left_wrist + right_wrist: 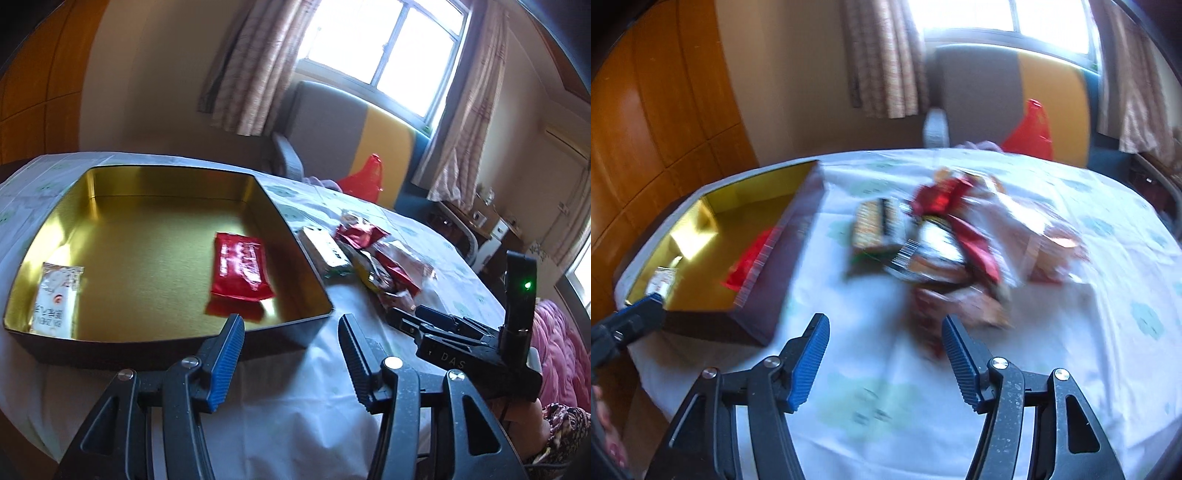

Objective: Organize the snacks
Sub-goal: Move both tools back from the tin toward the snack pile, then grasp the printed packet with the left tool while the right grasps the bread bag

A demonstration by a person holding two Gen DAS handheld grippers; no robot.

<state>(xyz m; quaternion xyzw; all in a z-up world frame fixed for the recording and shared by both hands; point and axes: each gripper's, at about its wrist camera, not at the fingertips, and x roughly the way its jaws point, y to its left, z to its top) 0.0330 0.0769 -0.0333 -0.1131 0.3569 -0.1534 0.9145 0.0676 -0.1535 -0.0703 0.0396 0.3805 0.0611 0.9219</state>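
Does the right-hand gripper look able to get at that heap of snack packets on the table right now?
Probably yes. The right gripper is open and empty, pointing at the snack pile just ahead of it, with only bare tablecloth between. The gold tin sits off to the side, out of the way.

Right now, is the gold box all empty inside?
No, the box holds two snacks: a red packet and a white packet.
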